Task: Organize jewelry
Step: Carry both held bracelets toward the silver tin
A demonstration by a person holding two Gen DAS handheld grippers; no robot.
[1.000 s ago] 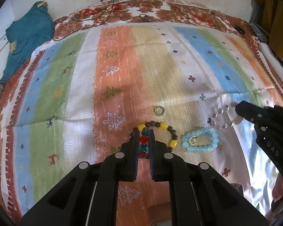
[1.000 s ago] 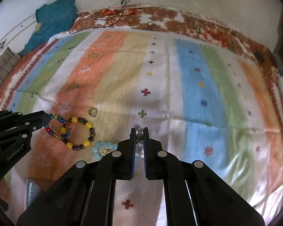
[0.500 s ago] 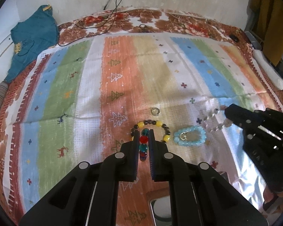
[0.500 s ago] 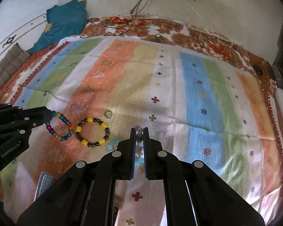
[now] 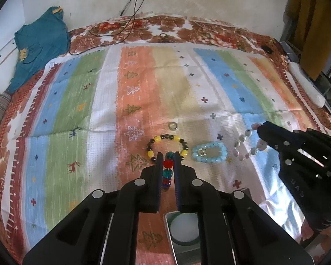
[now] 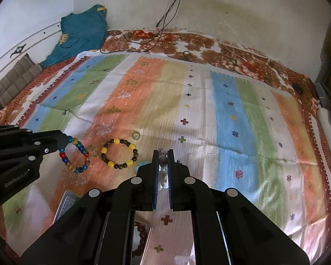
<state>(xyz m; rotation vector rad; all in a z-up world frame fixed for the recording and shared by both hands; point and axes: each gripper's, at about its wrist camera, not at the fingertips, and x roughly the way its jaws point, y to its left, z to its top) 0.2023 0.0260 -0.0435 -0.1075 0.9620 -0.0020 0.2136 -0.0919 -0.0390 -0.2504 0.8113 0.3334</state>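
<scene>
Left gripper [image 5: 167, 154] fingers nearly closed, pinching the multicolour bead bracelet [image 6: 76, 154]; in the right wrist view it hangs from the fingertips at left of frame, lifted off the striped cloth [image 5: 81, 101].

Right gripper [image 6: 163, 152] fingers nearly closed on the clear bead bracelet [image 5: 247, 143]; in the left wrist view it dangles from the tips at right of frame.

Yellow-and-dark bead bracelet [image 5: 167, 146] lies flat on the cloth at frame centre. Pale blue bracelet [image 5: 209, 154] lies just right of it, apart. Small ring [image 5: 172, 125] sits just above the yellow one.

Open box [image 5: 183, 231] at bottom centre, under the left gripper. A second tray with dark red beads [image 6: 141, 234] shows at bottom of the right wrist view.
</scene>
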